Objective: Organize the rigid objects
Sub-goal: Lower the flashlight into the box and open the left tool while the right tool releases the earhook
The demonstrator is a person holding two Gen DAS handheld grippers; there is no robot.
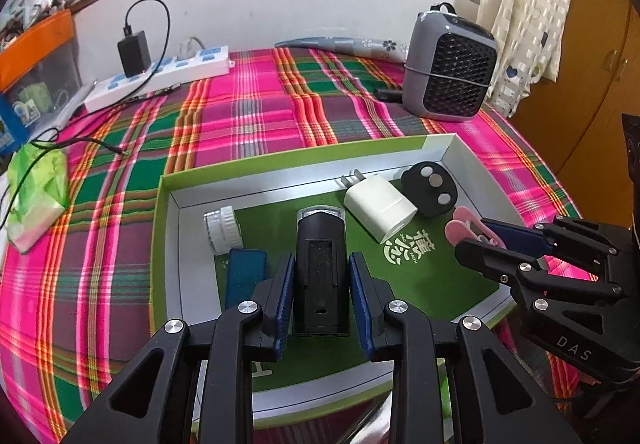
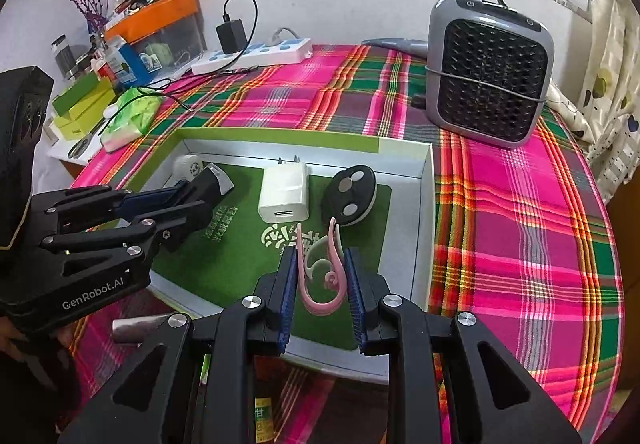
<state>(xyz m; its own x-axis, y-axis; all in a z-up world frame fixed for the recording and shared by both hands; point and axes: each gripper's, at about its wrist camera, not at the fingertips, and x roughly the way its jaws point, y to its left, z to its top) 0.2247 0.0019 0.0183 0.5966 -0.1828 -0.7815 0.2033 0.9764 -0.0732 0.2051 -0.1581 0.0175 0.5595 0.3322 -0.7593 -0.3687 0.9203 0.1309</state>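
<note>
A shallow box (image 1: 280, 160) with a green floor lies on the plaid cloth. My left gripper (image 1: 322, 258) is shut on a black light-like device (image 1: 320, 228) with a silver front, held over the box's left half. In the box lie a white round cap (image 1: 222, 228), a blue block (image 1: 244, 276), a white charger plug (image 1: 380, 208) and a black remote (image 1: 430, 188) with silver buttons. In the right wrist view my right gripper (image 2: 320, 254) is shut on a pink hook (image 2: 322, 284) above the box's near right part, with the left gripper (image 2: 196, 196) off to its left.
A grey fan heater (image 2: 488, 72) stands behind the box on the right. A white power strip (image 1: 160, 74) with a black adapter lies at the back left, and a green tissue pack (image 1: 36, 196) at the left edge. A silver cylinder (image 2: 136, 328) lies by the box's near corner.
</note>
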